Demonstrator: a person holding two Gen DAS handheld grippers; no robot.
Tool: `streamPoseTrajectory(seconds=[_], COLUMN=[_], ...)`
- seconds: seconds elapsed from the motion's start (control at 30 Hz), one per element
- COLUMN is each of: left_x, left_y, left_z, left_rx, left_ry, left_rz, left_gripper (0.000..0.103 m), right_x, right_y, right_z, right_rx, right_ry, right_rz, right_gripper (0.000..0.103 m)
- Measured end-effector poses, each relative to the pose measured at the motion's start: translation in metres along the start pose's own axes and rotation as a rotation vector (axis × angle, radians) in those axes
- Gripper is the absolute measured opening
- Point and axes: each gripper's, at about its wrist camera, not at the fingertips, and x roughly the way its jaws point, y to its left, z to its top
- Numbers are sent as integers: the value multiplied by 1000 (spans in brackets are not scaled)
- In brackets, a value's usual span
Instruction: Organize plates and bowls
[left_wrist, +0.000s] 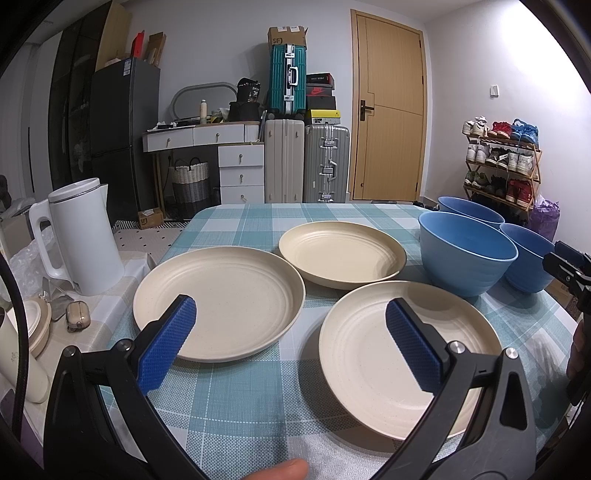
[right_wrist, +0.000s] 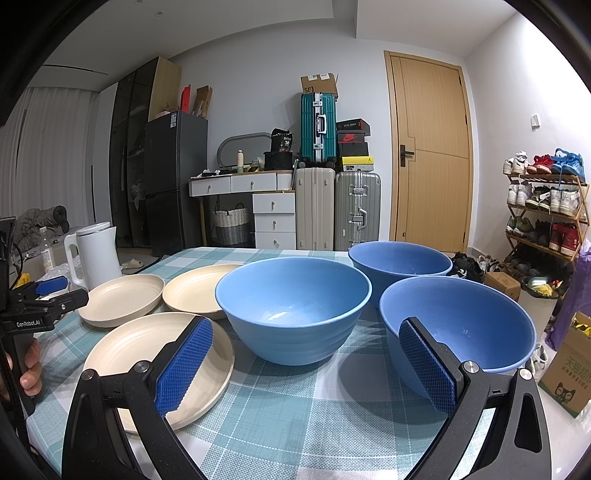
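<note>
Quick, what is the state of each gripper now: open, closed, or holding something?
Left gripper: open, holding nothing, above the cream plates.
Right gripper: open, holding nothing, in front of the blue bowls.

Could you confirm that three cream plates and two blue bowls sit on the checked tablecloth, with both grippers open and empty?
Not quite: there are three blue bowls, as the right wrist view shows. The rest holds.

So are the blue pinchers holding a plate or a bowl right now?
No, nothing is held. The left gripper and the right gripper are both open, hovering over the plates and bowls without touching any.
</note>
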Motion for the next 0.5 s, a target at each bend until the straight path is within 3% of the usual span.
streamPoseTrajectory(seconds=[0.5], left_x=[-1], left_y=[-1], left_z=[0], left_rx=[-7], left_ry=[-10], left_rz=[5], left_gripper=[103], right_x=[4], right_y=[0], right_z=[-3], right_rx=[1], right_ry=[22], right_rz=[-7], right_gripper=[103])
